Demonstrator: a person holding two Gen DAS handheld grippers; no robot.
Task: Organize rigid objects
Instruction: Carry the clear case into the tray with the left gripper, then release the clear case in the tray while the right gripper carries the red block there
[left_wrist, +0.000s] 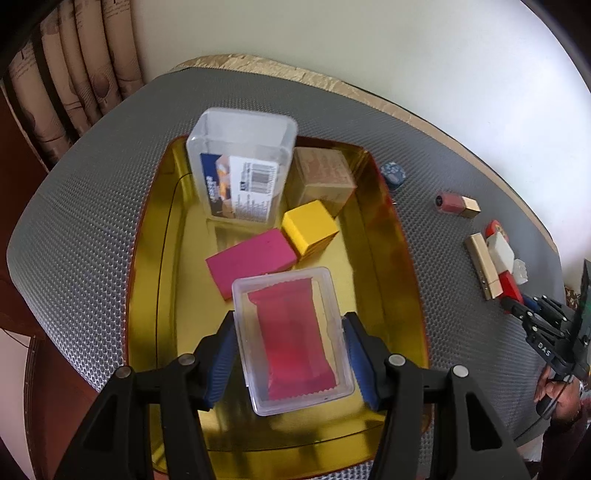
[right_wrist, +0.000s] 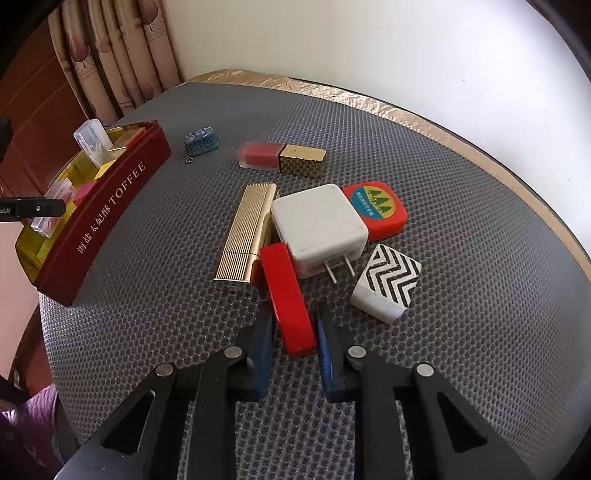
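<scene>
My left gripper (left_wrist: 290, 328) is shut on a clear plastic box (left_wrist: 291, 339) with a red packet inside, held over the gold inside of the toffee tin (left_wrist: 155, 258). In the tin lie a pink block (left_wrist: 251, 260), a yellow cube (left_wrist: 308, 227), a brown box (left_wrist: 323, 179) and a taller clear box (left_wrist: 240, 162). My right gripper (right_wrist: 295, 328) has its blue pads on both sides of a red bar (right_wrist: 290, 299) on the mat; the jaws look closed on its near end.
On the grey mat lie a white charger (right_wrist: 319, 225), a gold ribbed case (right_wrist: 245, 232), a red round-cornered tag (right_wrist: 378, 206), a zigzag-patterned block (right_wrist: 388, 284), a pink and gold bottle (right_wrist: 282, 157) and a blue keychain (right_wrist: 201, 142). The tin's red wall (right_wrist: 107, 210) stands at the left.
</scene>
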